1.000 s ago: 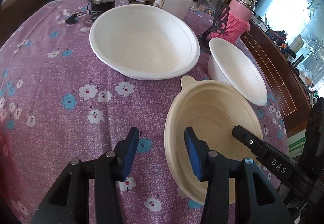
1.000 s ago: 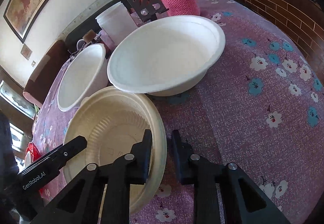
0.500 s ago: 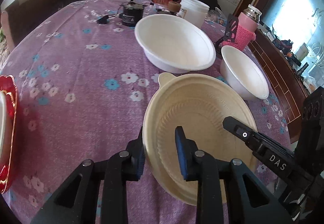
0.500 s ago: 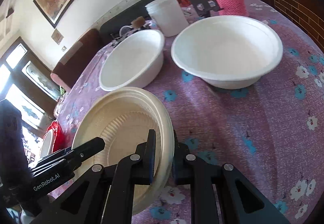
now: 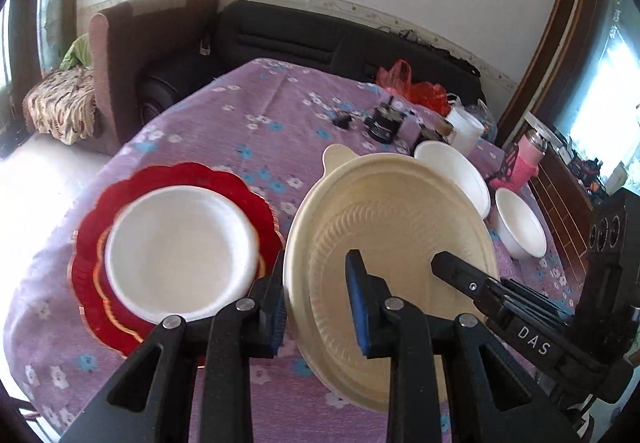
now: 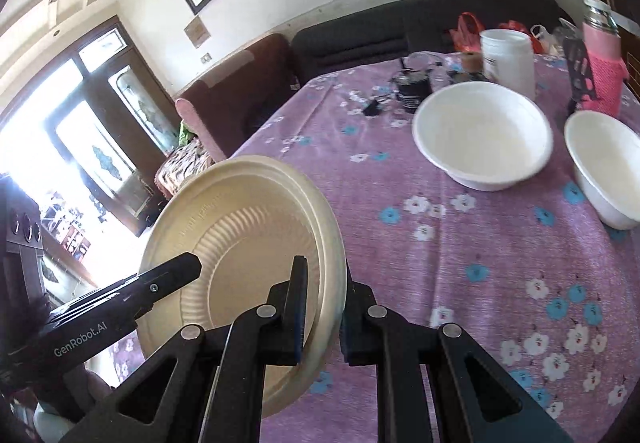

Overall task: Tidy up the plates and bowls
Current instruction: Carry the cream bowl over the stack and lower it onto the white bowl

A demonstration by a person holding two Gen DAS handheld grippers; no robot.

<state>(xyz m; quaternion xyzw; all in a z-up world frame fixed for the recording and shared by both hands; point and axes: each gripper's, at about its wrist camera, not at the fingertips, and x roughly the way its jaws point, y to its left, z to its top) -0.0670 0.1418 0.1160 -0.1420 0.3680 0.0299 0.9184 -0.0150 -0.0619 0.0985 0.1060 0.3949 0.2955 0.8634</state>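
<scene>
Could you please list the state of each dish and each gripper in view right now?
Cream plate: lifted off the table, tilted, held at opposite rims by both grippers.
Left gripper: jaws shut on the cream plate's rim.
Right gripper: jaws shut on the opposite rim.
White plate: resting on the red plate.
Red plate: flat on the table.
Large white bowl: upright, empty.
Small white bowl: upright, empty.

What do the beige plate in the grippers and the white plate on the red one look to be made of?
Beige plate: likely moulded pulp or fibre, matte, with pressed ribs and a thin rim tab. White plate: probably foam or paper, smooth, matte and featureless, though glare leaves it open. Red plate: glossy, scalloped, gold-edged; plastic or coated card.
</scene>
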